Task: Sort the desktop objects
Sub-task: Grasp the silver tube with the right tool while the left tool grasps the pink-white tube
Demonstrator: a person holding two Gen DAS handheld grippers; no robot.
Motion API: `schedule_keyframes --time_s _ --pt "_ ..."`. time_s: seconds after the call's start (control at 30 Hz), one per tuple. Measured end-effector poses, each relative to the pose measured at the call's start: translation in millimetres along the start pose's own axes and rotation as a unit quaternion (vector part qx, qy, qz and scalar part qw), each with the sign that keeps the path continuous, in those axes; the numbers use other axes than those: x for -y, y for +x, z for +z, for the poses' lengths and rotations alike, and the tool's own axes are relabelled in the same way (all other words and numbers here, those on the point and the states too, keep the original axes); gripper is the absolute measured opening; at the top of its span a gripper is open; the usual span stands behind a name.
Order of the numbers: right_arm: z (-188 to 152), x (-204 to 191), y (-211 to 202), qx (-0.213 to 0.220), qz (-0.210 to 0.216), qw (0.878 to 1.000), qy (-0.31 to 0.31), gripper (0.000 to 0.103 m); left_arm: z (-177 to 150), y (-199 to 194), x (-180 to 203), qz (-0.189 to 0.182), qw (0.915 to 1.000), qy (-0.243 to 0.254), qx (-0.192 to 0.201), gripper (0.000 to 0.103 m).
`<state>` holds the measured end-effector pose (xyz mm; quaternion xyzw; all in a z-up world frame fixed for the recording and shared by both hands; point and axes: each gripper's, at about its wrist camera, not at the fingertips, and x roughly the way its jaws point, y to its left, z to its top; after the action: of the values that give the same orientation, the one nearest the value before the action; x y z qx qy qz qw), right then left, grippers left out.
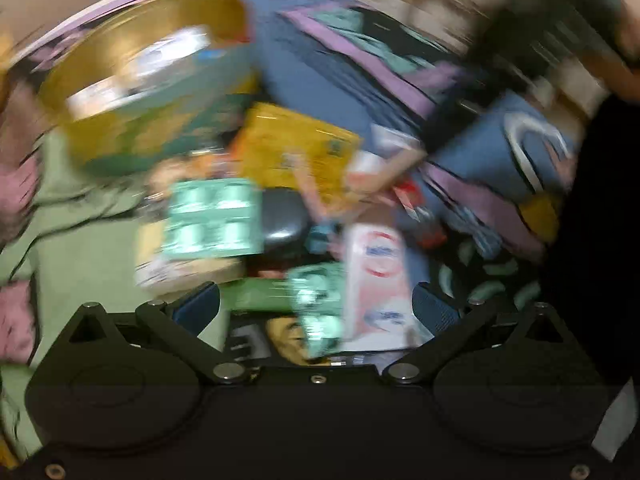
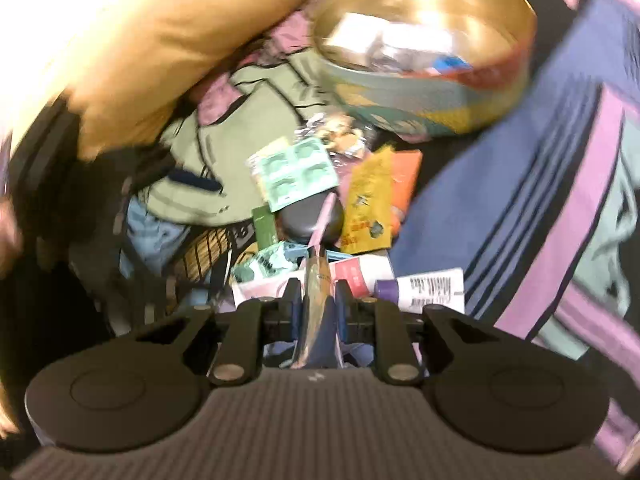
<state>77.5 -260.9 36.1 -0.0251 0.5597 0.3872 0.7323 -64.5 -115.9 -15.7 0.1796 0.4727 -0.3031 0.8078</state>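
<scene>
Both views are blurred by motion. A round gold tin (image 1: 144, 76) with a few small packets inside sits at the upper left; it also shows in the right wrist view (image 2: 424, 44) at the top. Below it lies a heap of small items: a green blister pack (image 1: 214, 218), a yellow packet (image 1: 288, 148), a black oval case (image 1: 284, 216) and a pink-and-white box (image 1: 376, 280). My left gripper (image 1: 316, 304) is open and empty above the heap. My right gripper (image 2: 318, 292) is shut on a thin flat pink-edged packet (image 2: 320, 256) held edge-on.
A patterned blue, purple and green cloth (image 2: 540, 168) covers the surface. A yellow cushion (image 2: 160, 48) lies at the upper left of the right wrist view. A white tube with a purple cap (image 2: 424, 288) lies right of my right gripper. A person's arm (image 1: 400, 160) reaches in.
</scene>
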Motion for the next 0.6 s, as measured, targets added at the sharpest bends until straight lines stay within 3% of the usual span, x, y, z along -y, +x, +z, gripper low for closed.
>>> schedule_keyframes --time_s 0.1,0.2,0.3,0.4,0.47,0.53,0.57,0.6 --pt "2 4 3 0.0 0.005 1.0 0.012 0.02 4 21 12 0.002 0.9996 0.017 -0.024 0.092" --pt "-1 -5 12 -0.014 -0.014 1.0 -0.014 0.021 9 30 14 -0.012 0.9996 0.009 -0.023 0.092" --pt "-2 -16 31 -0.063 -0.049 0.995 -0.054 0.022 12 38 18 -0.033 0.999 0.013 -0.026 0.092" --pt "-4 -25 59 -0.116 -0.079 0.986 -0.088 0.025 11 48 28 -0.025 0.9986 0.034 -0.031 0.093" --pt "-5 -29 70 -0.141 -0.083 0.982 -0.094 0.033 13 52 30 -0.021 0.9988 0.038 -0.023 0.093" --pt "-6 -30 76 -0.149 -0.087 0.981 -0.089 0.043 16 55 28 -0.03 0.9989 0.03 -0.017 0.085" --pt "-6 -32 77 -0.142 -0.083 0.983 -0.085 0.042 17 55 28 -0.033 0.9989 0.032 -0.009 0.079" --pt "-5 -32 76 -0.136 -0.082 0.984 -0.081 0.036 18 55 27 -0.037 0.9987 0.035 -0.008 0.062"
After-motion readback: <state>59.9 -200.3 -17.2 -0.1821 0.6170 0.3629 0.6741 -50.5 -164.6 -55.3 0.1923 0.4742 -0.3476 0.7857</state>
